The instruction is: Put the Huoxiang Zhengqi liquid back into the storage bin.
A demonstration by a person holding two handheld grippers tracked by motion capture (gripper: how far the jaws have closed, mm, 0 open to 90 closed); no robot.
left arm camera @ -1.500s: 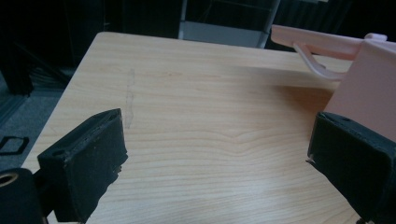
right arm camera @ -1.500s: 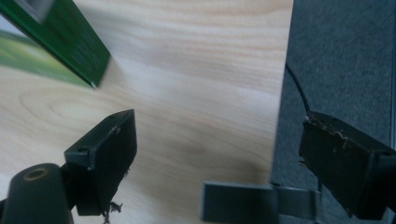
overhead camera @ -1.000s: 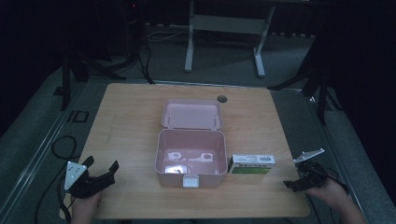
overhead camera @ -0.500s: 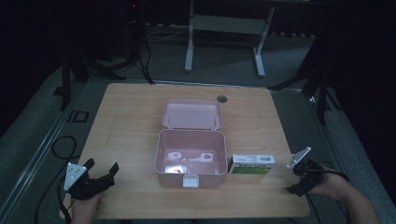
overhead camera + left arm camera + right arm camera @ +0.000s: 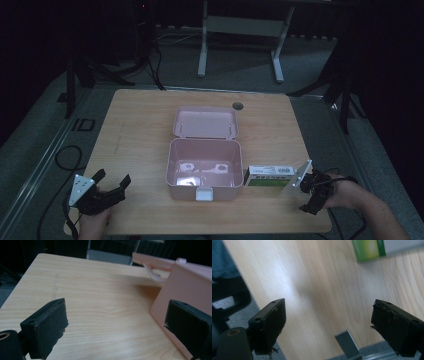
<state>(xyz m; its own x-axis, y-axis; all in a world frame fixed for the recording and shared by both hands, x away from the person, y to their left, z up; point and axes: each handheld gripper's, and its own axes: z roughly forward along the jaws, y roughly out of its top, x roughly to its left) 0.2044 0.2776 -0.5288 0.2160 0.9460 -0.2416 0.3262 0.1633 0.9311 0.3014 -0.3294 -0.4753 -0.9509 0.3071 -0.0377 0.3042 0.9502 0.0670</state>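
The carton (image 5: 269,176), green and white, lies flat on the table (image 5: 140,130) just right of the pink box (image 5: 204,170), touching or nearly touching its right wall; its long axis runs left to right across the table, parallel to your edge. Its printing is too small and dim to read in the high view, and the right gripper view shows a green corner (image 5: 368,250) without legible writing. The box stands open near the table's middle, lid laid back away from you, with pale items on its floor that cannot be identified. Your right gripper (image 5: 312,192) sits just right of the carton, near the table's front right corner, jaws spread wide and holding nothing. Your left gripper (image 5: 107,187) rests near the front left corner, well apart from the carton, jaws likewise released and empty, aimed toward the box's left wall.
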